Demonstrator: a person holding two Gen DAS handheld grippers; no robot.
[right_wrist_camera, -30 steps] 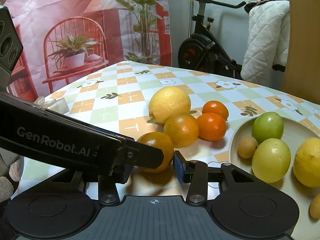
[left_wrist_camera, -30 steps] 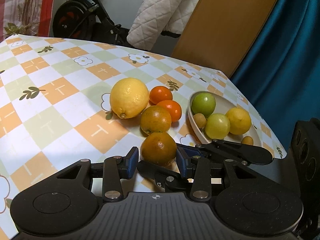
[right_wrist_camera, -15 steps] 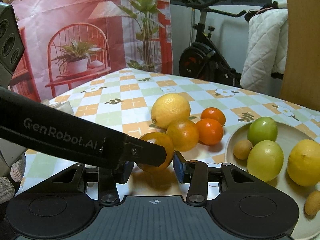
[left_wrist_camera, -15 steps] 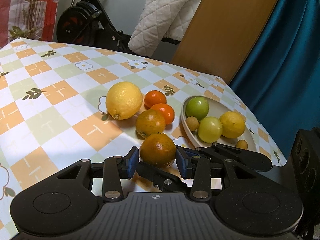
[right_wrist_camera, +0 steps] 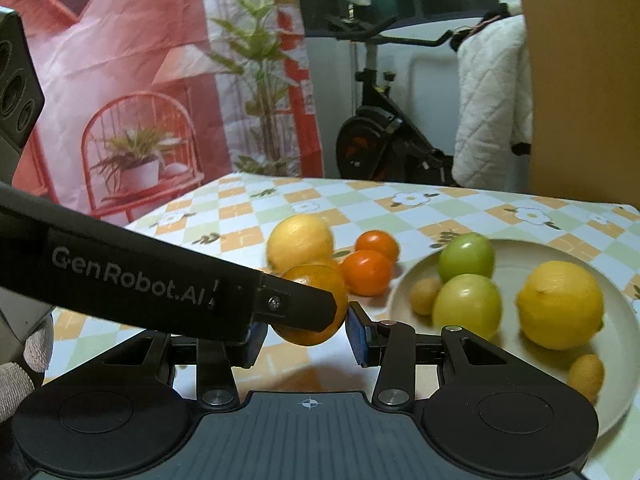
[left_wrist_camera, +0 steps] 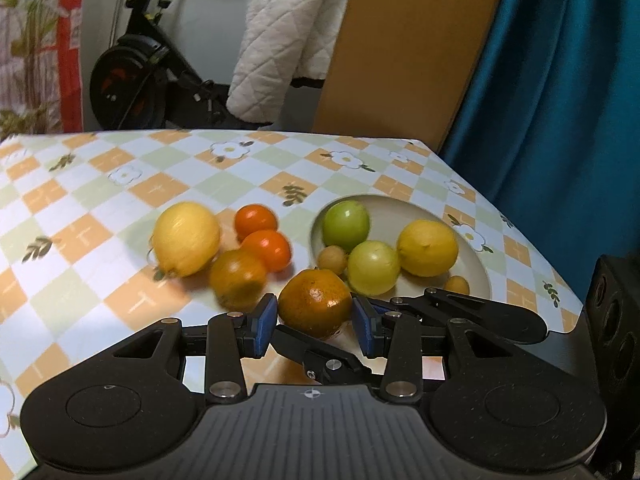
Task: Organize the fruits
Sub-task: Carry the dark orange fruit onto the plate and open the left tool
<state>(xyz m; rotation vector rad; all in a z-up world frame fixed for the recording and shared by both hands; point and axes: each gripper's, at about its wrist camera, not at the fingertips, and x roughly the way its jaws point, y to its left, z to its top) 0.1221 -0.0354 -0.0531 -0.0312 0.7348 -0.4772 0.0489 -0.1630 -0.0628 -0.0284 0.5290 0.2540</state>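
A dark orange [left_wrist_camera: 316, 300] hangs just above the checkered table, in front of the plate's near-left rim. My left gripper [left_wrist_camera: 315, 322] is shut on it, a blue pad on each side. My right gripper [right_wrist_camera: 306, 338] is shut on the same orange [right_wrist_camera: 310, 273], and the left gripper's black finger [right_wrist_camera: 160, 280] crosses in front of it. The cream plate [left_wrist_camera: 400, 210] holds two green fruits [left_wrist_camera: 346, 222], a lemon [left_wrist_camera: 427, 248] and small brown fruits. On the cloth to the left lie a big lemon [left_wrist_camera: 186, 238], two tangerines [left_wrist_camera: 267, 249] and another dark orange [left_wrist_camera: 238, 280].
The table's right edge [left_wrist_camera: 520, 232] runs close behind the plate, with a blue curtain [left_wrist_camera: 560, 100] beyond. Past the far edge stand an exercise bike [left_wrist_camera: 132, 80], a white quilted cloth [left_wrist_camera: 288, 40] and a brown board [left_wrist_camera: 400, 52]. A gloved hand [right_wrist_camera: 16, 360] shows at lower left.
Both grippers have risen with the dark orange and carried it right, from beside the loose fruit to the plate's near-left rim. The grips have not changed.
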